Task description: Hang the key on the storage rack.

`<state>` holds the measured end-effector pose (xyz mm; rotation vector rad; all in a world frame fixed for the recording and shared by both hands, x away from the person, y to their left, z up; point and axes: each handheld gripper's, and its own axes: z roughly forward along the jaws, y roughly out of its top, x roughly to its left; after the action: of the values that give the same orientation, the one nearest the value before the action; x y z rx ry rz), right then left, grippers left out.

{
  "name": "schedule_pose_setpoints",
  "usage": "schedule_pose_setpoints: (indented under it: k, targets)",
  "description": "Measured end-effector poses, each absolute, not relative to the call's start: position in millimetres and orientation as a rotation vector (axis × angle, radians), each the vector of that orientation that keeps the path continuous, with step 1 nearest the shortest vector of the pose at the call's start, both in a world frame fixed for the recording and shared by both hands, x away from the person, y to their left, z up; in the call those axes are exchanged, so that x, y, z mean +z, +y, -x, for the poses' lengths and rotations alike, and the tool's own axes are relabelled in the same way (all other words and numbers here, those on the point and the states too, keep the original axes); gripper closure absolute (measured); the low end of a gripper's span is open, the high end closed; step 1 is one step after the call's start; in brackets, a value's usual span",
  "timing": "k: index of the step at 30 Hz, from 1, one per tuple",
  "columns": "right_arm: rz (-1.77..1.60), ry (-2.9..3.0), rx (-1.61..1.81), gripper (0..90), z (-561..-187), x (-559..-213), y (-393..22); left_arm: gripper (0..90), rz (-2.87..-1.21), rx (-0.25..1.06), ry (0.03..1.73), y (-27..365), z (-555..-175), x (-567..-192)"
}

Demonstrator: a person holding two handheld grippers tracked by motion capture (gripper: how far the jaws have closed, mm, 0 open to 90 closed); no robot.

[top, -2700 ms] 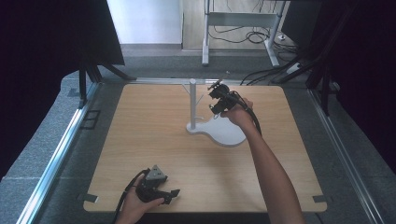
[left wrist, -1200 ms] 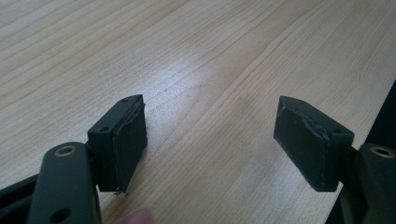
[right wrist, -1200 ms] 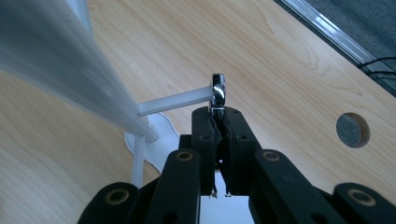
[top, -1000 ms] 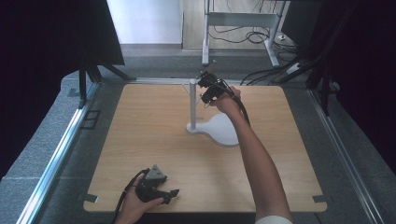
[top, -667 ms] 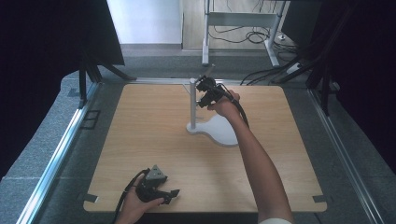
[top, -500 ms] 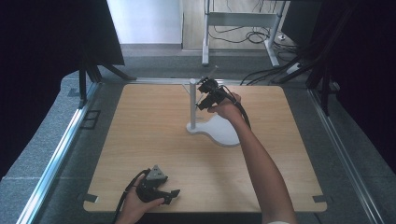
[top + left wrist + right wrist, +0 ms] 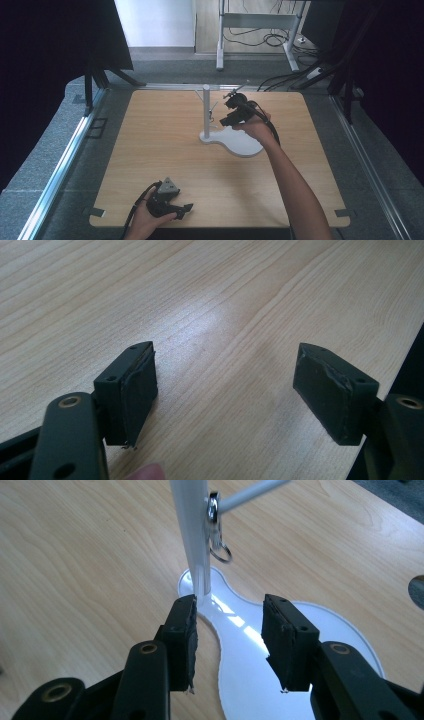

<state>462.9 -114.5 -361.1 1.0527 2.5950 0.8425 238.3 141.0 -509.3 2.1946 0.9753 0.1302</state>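
Pale wooden table, dark curtains around — white stand at far centre, key ring hanging off its peg. Right gripper just beside it, jaws just opening, nothing between. Left gripper near edge — wide apart, bare.

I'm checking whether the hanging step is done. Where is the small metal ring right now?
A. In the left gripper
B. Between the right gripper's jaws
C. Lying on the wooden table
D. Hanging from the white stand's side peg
D: the metal ring dangles from the side peg of the white stand, while the right gripper stands open and empty below it.
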Motion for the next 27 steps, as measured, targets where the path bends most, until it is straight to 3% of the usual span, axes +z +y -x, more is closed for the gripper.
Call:
schedule_pose_setpoints:
  k: [12, 27]
  targets:
    - [-1.037, 2.533, 0.987, 55.6, -417.4, -382.2, -156.2, 26.0, -2.171, 0.153, 0.985, 144.7, -238.0, -504.9]
    - [-1.004, 2.523, 1.013, 54.8, -350.1, -433.6, -197.7, 25.8, -2.121, 0.173, 0.994, 148.9, -238.4, -501.0]
